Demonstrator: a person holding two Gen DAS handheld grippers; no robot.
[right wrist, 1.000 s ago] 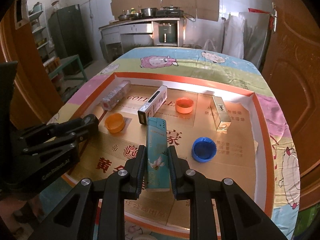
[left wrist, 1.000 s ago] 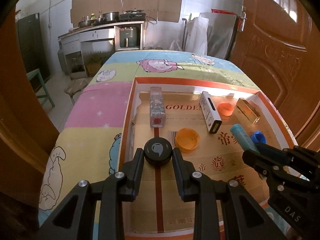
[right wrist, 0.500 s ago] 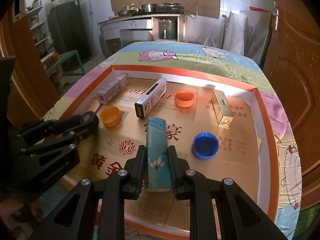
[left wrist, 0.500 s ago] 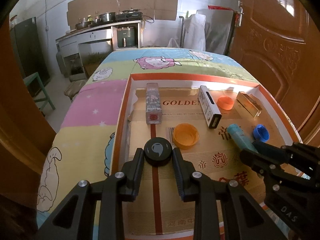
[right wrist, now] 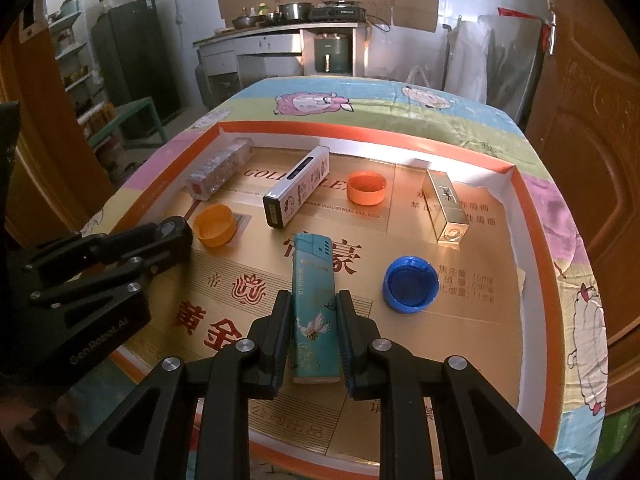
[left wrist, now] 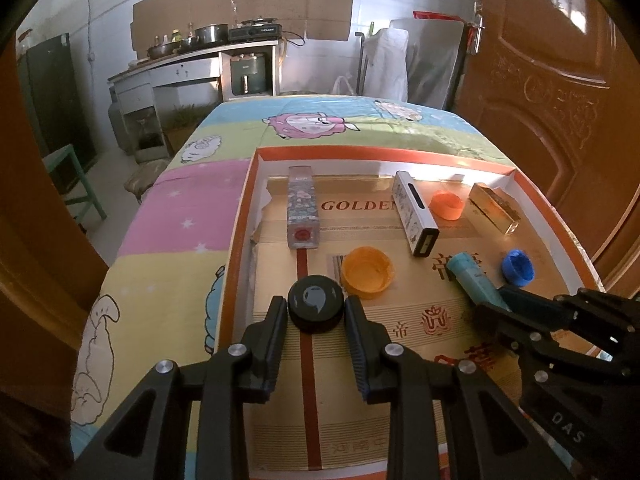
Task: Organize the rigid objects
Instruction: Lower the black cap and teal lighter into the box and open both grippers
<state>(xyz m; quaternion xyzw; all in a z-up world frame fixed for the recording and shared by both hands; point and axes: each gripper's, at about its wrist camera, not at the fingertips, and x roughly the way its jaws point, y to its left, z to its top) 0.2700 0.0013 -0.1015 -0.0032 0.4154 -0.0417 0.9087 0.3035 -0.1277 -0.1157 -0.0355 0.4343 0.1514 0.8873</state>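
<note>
The gold-lined tray (right wrist: pixel 516 184) reads "GOLDEN" — the rest is covered by boxes. Near its front edge, the right tongs (right wrist: pixel 311 312) clamp a teal lighter (right wrist: pixel 314 304), brand too small to read; the left tongs (left wrist: pixel 316 314) grip a black cap (left wrist: pixel 315 307).

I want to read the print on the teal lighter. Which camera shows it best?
The right wrist view: the teal lighter lies lengthwise between the right gripper pads, its crane picture facing the camera. The left wrist view shows only its far end, the rest hidden behind the right gripper.
</note>
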